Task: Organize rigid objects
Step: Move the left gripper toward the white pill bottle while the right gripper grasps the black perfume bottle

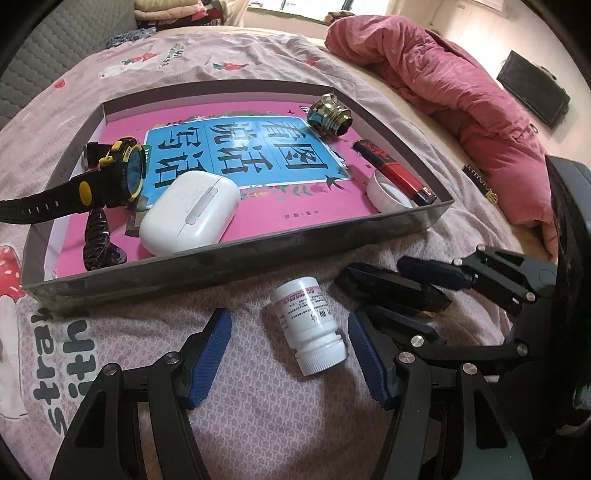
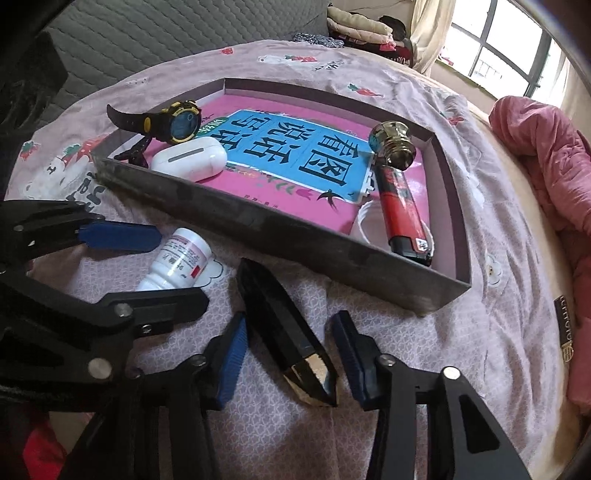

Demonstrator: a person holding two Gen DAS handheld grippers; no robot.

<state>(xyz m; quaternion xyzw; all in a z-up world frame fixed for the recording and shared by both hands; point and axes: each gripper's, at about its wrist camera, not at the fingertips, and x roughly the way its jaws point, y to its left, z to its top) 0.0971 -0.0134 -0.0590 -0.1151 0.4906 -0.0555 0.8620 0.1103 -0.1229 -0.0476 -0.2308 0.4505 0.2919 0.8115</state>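
A white pill bottle (image 1: 309,325) lies on the bedsheet between the open fingers of my left gripper (image 1: 290,325); it also shows in the right wrist view (image 2: 177,258). A black faceted case with a gold tip (image 2: 286,334) lies between the open fingers of my right gripper (image 2: 291,326); in the left wrist view it (image 1: 388,291) lies right of the bottle. Behind both stands a shallow grey tray (image 1: 221,264) holding a watch (image 1: 118,173), a white earbud case (image 1: 190,214), a brass knob (image 1: 328,114), a red lighter (image 1: 393,171) and a white cap (image 1: 384,194).
The tray (image 2: 332,251) sits on a pink book cover, on a patterned bedsheet (image 1: 258,424). A pink quilt (image 1: 461,92) is bunched at the right. Folded clothes (image 2: 362,29) lie by the headboard. A black spiral hair clip (image 1: 98,240) lies in the tray.
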